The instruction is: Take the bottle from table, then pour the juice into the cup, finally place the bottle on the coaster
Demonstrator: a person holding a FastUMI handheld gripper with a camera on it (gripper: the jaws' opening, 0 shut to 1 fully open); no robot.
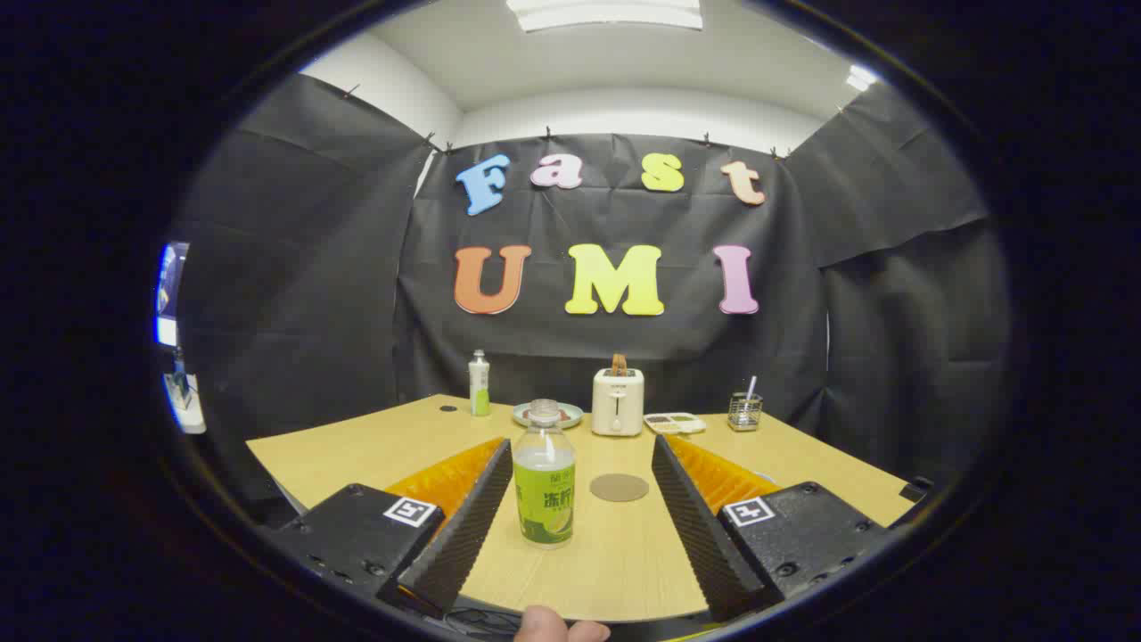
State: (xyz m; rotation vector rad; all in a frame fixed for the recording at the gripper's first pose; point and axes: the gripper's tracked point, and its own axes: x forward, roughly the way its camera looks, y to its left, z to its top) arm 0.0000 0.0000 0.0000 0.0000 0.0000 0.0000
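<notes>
Your gripper (581, 459) has its fingers (477, 508) spread wide and released, gripping nothing, and the clear plastic bottle with the green label and pale green juice (544, 481) stands upright on the light wooden desk (357, 450) between them, closer to the left finger than the right and seemingly touching neither. It appears to have no cap on, so treat it as open from the moment you lift it. The step in hand looks like the grasp itself: shift slightly left so the bottle sits midway between the fingers, then push forward a little so the pads meet the labelled body rather than the narrower neck. Close evenly; if the left finger arrives first it may nudge the bottle sideways or tip it, and a soft plastic wall could buckle under too hard a squeeze and push juice up through the mouth. Keep the bottle vertical as you raise it. The round brown coaster (619, 487) lies flat on the desk just beyond and to the right of the bottle, between the fingertips, so your final placement spot is close. Farther back stand a white toaster (618, 403), a pale green plate (547, 414), a second small white and green bottle (480, 383) and a wire mesh holder (744, 411); I cannot pick out the cup with certainty.
</notes>
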